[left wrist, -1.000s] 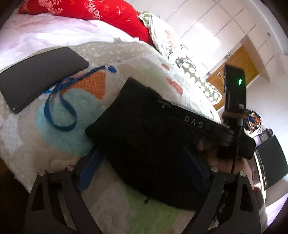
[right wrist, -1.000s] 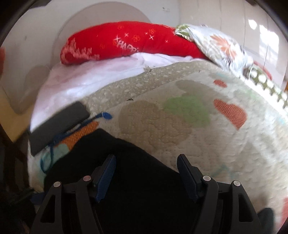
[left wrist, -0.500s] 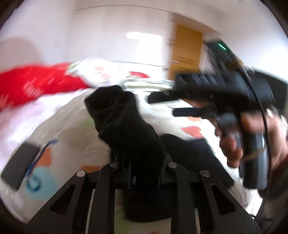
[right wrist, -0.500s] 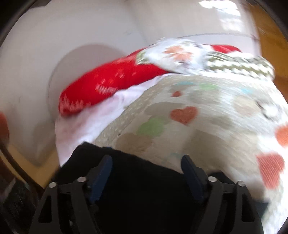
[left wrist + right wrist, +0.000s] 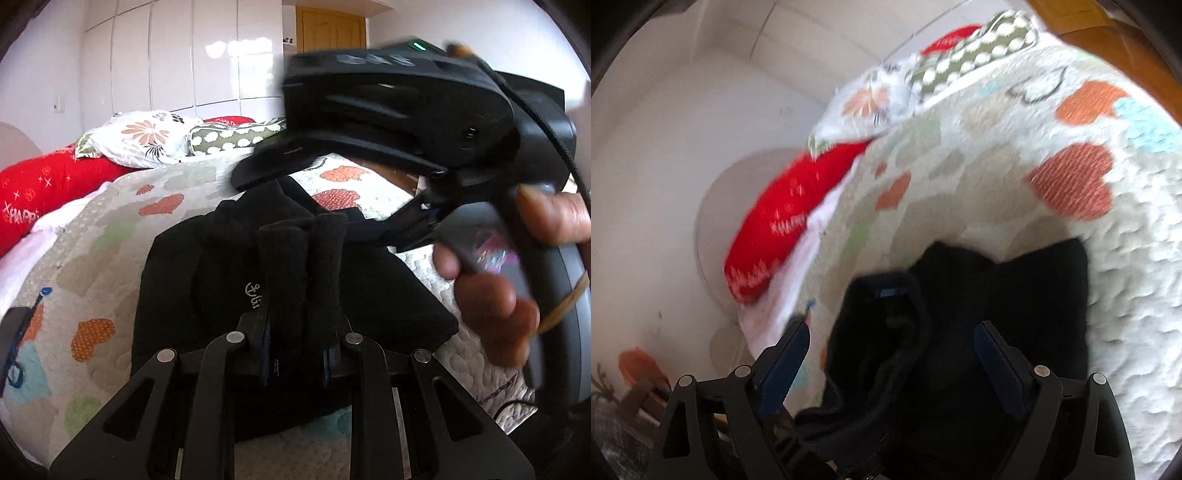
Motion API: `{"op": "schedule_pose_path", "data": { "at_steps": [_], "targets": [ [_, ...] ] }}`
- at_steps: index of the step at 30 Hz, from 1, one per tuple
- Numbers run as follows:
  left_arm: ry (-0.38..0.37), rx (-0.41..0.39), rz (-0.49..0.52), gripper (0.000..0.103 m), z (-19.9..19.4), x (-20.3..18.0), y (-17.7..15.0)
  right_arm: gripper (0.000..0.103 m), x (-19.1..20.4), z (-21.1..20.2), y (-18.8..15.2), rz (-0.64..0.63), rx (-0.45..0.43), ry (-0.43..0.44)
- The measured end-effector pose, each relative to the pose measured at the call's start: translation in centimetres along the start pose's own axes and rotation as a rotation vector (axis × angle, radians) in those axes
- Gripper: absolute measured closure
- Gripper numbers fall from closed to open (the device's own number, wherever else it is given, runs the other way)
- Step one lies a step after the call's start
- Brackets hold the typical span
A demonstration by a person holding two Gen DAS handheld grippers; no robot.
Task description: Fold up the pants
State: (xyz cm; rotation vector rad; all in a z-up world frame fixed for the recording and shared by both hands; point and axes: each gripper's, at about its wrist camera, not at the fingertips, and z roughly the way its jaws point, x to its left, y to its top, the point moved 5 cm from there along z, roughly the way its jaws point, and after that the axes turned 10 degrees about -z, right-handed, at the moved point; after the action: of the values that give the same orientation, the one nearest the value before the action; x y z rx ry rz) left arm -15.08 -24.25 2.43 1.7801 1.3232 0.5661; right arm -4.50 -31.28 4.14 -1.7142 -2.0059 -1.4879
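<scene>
The black pants point(image 5: 229, 291) lie bunched on the patterned quilt point(image 5: 92, 266). My left gripper point(image 5: 297, 350) is shut on a ribbed fold of the pants and holds it up above the rest. The right gripper point(image 5: 369, 218), held by a hand, shows at the upper right of the left wrist view, just above the pants. In the right wrist view my right gripper point(image 5: 892, 354) is open over the black pants point(image 5: 1015, 295), with nothing between its fingers.
A red pillow point(image 5: 40, 184), a floral pillow point(image 5: 136, 136) and a green dotted pillow point(image 5: 236, 138) lie at the head of the bed. A dark flat case with a blue strap point(image 5: 13, 332) lies at the left edge. White wardrobes and a wooden door stand behind.
My left gripper has shut on a fold of the pants and lifted it. Both grippers have swung round, and the right gripper has risen clear of the fabric and stays open.
</scene>
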Motion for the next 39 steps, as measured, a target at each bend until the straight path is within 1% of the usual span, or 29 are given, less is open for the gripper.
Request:
{"op": "schedule_pose_path", "data": {
  "at_steps": [2, 3, 4, 5, 7, 8, 9, 10, 12, 13, 14, 15, 16, 18, 19, 20, 21, 22, 24, 27, 28, 29, 30, 31, 32, 33, 35, 36, 39],
  "targets": [
    [0.014, -0.001, 0.015, 0.085, -0.2, -0.4, -0.4, 0.039, 1.4, 0.7, -0.1, -0.085, 0.000, -0.002],
    [0.020, 0.004, 0.015, 0.085, -0.5, -0.4, -0.3, 0.068, 1.6, 0.8, 0.0, -0.149, 0.004, -0.088],
    [0.000, 0.017, 0.006, 0.085, -1.3, -1.0, -0.5, 0.079, 1.6, 0.4, 0.2, -0.181, 0.009, -0.152],
    [-0.042, 0.031, -0.013, 0.081, -2.0, -1.0, -0.4, 0.079, 1.4, -0.2, 0.2, -0.174, 0.000, -0.162],
    [-0.160, 0.029, -0.051, 0.062, -4.3, -0.9, 0.2, 0.081, 1.0, -2.6, 0.4, -0.171, -0.056, -0.159],
    [-0.224, 0.012, -0.073, 0.036, -5.7, -0.5, 0.5, 0.081, 0.7, -3.7, 0.4, -0.185, -0.077, -0.191],
    [-0.248, -0.010, -0.090, 0.022, -6.7, -0.1, 0.6, 0.081, 0.0, -4.9, 0.2, -0.188, -0.091, -0.247],
    [-0.259, -0.032, -0.107, 0.021, -7.5, 0.5, 0.7, 0.081, -0.8, -5.7, -0.1, -0.183, -0.095, -0.294],
    [-0.248, -0.038, -0.131, 0.021, -7.8, 2.0, 0.8, 0.081, -3.4, -6.2, -0.8, -0.143, -0.073, -0.395],
    [-0.223, -0.033, -0.139, 0.021, -7.6, 2.6, 0.8, 0.081, -5.2, -6.1, -1.4, -0.113, -0.045, -0.476],
    [-0.177, -0.022, -0.152, 0.021, -6.9, 3.4, 0.7, 0.081, -6.1, -6.2, -1.8, -0.090, -0.021, -0.523],
    [-0.156, -0.009, -0.166, 0.021, -6.4, 3.9, 0.8, 0.081, -7.3, -6.1, -2.2, -0.062, 0.011, -0.551],
    [-0.147, 0.006, -0.188, 0.021, -6.0, 4.6, 0.8, 0.081, -7.4, -6.5, -2.4, -0.054, 0.012, -0.541],
    [-0.125, 0.015, -0.217, 0.021, -5.5, 5.4, 0.8, 0.080, -6.0, -8.1, -2.4, -0.080, -0.041, -0.492],
    [-0.106, 0.013, -0.219, 0.021, -5.2, 5.6, 0.8, 0.072, -4.9, -8.7, -2.4, -0.106, -0.063, -0.461],
    [-0.086, 0.011, -0.217, 0.021, -4.9, 5.8, 0.8, 0.064, -3.9, -9.0, -2.4, -0.128, -0.074, -0.428],
    [-0.077, 0.011, -0.217, 0.021, -4.6, 6.1, 0.9, 0.041, -2.8, -9.0, -2.5, -0.146, -0.084, -0.391],
    [-0.072, 0.013, -0.219, 0.021, -4.1, 6.6, 0.9, 0.027, -2.1, -8.9, -2.8, -0.157, -0.091, -0.353],
    [-0.071, 0.026, -0.220, 0.021, -3.1, 7.1, 0.6, 0.027, -1.4, -8.0, -3.3, -0.162, -0.076, -0.313],
    [-0.065, 0.058, -0.229, 0.021, -2.7, 7.2, -0.1, 0.027, -2.3, -5.4, -4.4, -0.133, -0.009, -0.344],
    [-0.068, 0.066, -0.235, 0.021, -2.4, 7.3, -0.2, 0.032, -2.5, -4.7, -4.6, -0.128, -0.001, -0.336],
    [-0.065, 0.074, -0.242, 0.021, -2.2, 7.4, -0.4, 0.042, -2.6, -4.2, -4.8, -0.133, -0.013, -0.319],
    [-0.062, 0.077, -0.245, 0.021, -2.2, 7.4, -0.3, 0.062, -2.4, -4.1, -4.7, -0.144, -0.020, -0.311],
    [-0.063, 0.078, -0.248, 0.021, -2.3, 7.4, -0.1, 0.072, -2.0, -4.3, -4.7, -0.157, -0.022, -0.305],
    [-0.069, 0.071, -0.250, 0.021, -2.4, 7.4, 0.3, 0.075, -1.6, -4.7, -4.5, -0.175, -0.032, -0.301],
    [-0.079, 0.054, -0.251, 0.021, -2.8, 7.3, 0.8, 0.083, -0.9, -5.6, -4.2, -0.205, -0.052, -0.294],
    [-0.101, 0.034, -0.258, 0.021, -2.9, 7.2, 1.7, 0.086, 0.0, -6.8, -3.7, -0.256, -0.069, -0.311],
    [-0.114, 0.033, -0.265, 0.021, -2.9, 7.0, 1.9, 0.086, 0.1, -7.4, -3.6, -0.279, -0.077, -0.344],
    [-0.142, 0.075, -0.289, 0.021, -1.5, 6.2, 1.5, 0.086, -1.3, -7.3, -4.0, -0.268, -0.051, -0.419]
  ]
}}
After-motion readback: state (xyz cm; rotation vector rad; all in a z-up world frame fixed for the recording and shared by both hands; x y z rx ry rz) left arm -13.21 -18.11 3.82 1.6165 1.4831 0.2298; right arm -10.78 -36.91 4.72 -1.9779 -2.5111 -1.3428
